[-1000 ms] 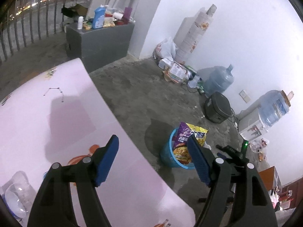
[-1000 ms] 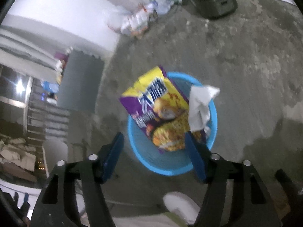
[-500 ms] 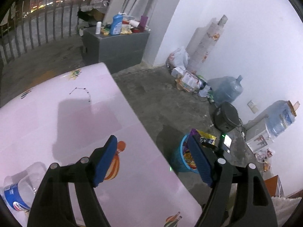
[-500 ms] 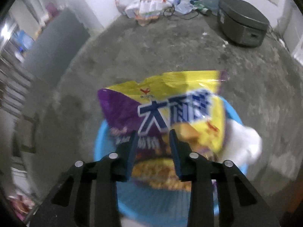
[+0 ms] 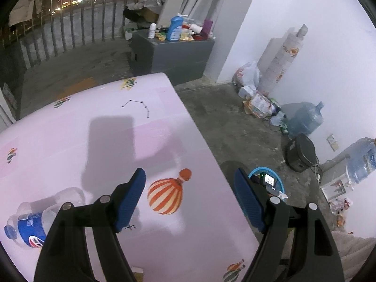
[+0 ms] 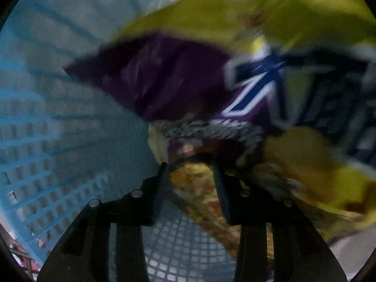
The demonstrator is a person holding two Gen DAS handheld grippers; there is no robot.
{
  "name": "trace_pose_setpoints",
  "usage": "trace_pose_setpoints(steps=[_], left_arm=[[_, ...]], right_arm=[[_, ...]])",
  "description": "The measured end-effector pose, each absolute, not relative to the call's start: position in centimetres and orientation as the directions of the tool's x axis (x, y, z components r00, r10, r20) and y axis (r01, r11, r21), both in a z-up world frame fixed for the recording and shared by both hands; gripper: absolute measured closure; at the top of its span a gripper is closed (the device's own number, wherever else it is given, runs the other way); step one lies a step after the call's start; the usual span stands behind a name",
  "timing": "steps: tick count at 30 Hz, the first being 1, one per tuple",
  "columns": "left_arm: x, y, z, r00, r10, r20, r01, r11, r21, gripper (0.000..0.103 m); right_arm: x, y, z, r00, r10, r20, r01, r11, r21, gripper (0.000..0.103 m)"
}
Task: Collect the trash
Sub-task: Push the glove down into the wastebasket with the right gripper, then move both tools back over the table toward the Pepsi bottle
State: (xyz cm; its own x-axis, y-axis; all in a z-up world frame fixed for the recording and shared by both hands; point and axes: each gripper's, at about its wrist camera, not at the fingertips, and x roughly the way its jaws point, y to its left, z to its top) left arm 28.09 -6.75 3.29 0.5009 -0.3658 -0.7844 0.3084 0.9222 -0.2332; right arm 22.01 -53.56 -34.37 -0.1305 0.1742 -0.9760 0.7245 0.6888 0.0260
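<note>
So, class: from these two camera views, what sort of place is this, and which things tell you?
Probably a lived-in balcony or utility corner of a home, at night: a metal railing with city lights beyond, a bare concrete floor, and water jugs and bags along a white wall.

The left wrist view looks down across the pink balloon-printed desk (image 5: 141,141) from above; the right wrist view sits inside the blue plastic mesh basket (image 6: 47,141), which both views share (image 5: 255,172).

Purple-yellow snack bag (image 6: 188,89) crumpled inside blue mesh bin (image 6: 58,122), blurred; clear plastic bottle (image 5: 35,221) apparently lying sideways on table
</note>
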Motion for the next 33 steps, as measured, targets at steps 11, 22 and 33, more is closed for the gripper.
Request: trace_pose_setpoints(steps=[11, 22, 33], left_arm=[[28.2, -6.7, 2.7, 0.49, -0.392, -0.779, 0.31, 0.913, -0.264, 0.028], [27.0, -6.1, 3.0, 0.486, -0.458, -0.744, 0.341, 0.883, -0.322, 0.027], [24.9, -2.7, 2.7, 0.504, -0.448, -0.738, 0.294, 0.893, -0.341, 0.021]], right_arm=[[19.1, -51.7, -25.9, 0.17, 0.133, -0.976, 0.676, 0.705, 0.214, 0.05], [8.3, -54.8, -16.2, 0.237, -0.316, -0.919, 0.815, 0.579, 0.011, 0.024], [11.3, -56.3, -20.8, -0.016, -0.355, -0.935, 0.803, 0.553, -0.224, 0.094]])
